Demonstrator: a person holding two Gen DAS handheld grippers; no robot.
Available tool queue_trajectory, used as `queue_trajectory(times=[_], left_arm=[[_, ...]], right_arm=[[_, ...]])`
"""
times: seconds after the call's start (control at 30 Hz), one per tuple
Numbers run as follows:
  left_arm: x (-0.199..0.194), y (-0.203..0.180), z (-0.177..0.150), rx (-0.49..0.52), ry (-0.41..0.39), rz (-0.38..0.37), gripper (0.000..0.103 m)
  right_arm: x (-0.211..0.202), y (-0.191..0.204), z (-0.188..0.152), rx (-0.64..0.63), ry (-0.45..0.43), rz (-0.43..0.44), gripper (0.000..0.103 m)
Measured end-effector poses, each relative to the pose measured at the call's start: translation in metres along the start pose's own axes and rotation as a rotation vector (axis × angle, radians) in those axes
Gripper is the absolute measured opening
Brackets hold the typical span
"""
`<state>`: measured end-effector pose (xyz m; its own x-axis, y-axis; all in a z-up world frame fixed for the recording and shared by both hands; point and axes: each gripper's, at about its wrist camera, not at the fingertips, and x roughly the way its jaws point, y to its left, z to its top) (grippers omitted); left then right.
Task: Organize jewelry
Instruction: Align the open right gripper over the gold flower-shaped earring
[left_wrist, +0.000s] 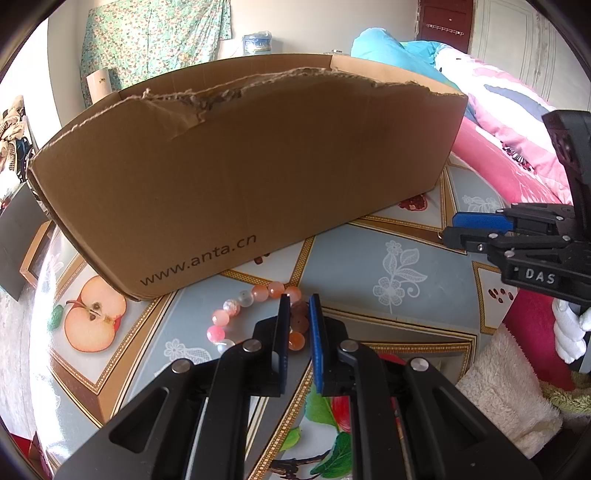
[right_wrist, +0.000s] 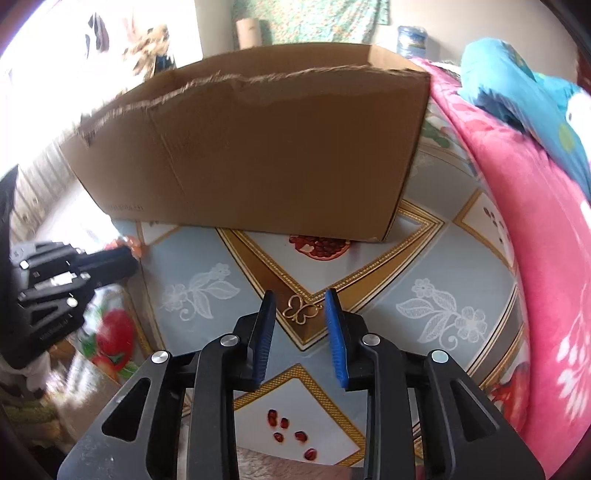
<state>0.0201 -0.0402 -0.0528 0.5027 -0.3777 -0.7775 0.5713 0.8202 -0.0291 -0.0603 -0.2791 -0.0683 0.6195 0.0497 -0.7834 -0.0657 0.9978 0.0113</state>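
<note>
Your right gripper (right_wrist: 300, 295) has its jaws spread around the gold butterfly pendant (right_wrist: 303, 309), which lies flat on the tablecloth (right_wrist: 424, 258) — dead centre, wings across the gap. Your left gripper (left_wrist: 300, 301) pinches the bead bracelet (left_wrist: 255, 314); the cardboard box (right_wrist: 258, 155) waits at twelve o'clock.

A bracelet of round pink, orange and translucent white beads (left_wrist: 255, 317) lies flat on the patterned tabletop, at six o'clock from an open brown cardboard box (left_wrist: 236, 177). A thin gold butterfly-outline pendant (right_wrist: 301, 309) lies flat, also at the box's six o'clock.
</note>
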Motion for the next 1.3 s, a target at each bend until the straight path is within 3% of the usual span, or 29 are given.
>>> queue_trajectory(times=[0.37,0.8,0.9,1.0,1.1,1.17,1.2,1.3], left_arm=[[-0.001,0.003,-0.001,-0.018,-0.008,-0.014,0.01],[-0.003,0.006,-0.004,-0.029,-0.019,-0.031,0.01],[-0.002,0.006,-0.005,-0.03,-0.021,-0.033,0.01],[-0.002,0.007,-0.005,-0.03,-0.022,-0.036,0.01],[-0.002,0.007,-0.006,-0.03,-0.022,-0.04,0.01],[-0.002,0.008,-0.006,-0.029,-0.023,-0.042,0.01],[-0.002,0.008,-0.006,-0.029,-0.023,-0.043,0.01],[-0.002,0.009,-0.006,-0.032,-0.026,-0.047,0.01]], right_arm=[[0.01,0.002,0.021,-0.09,0.156,0.014,0.02],[0.01,0.006,0.028,-0.081,0.193,0.027,0.015],[0.01,0.003,0.03,-0.073,0.199,0.031,0.0],[0.013,-0.003,0.031,-0.065,0.204,0.031,0.0],[0.007,-0.007,0.037,-0.064,0.192,0.042,0.004],[0.005,-0.008,0.041,-0.084,0.198,0.054,0.025],[0.007,-0.008,0.041,-0.093,0.199,0.049,0.029],[0.009,-0.007,0.048,-0.137,0.219,0.04,0.029]])
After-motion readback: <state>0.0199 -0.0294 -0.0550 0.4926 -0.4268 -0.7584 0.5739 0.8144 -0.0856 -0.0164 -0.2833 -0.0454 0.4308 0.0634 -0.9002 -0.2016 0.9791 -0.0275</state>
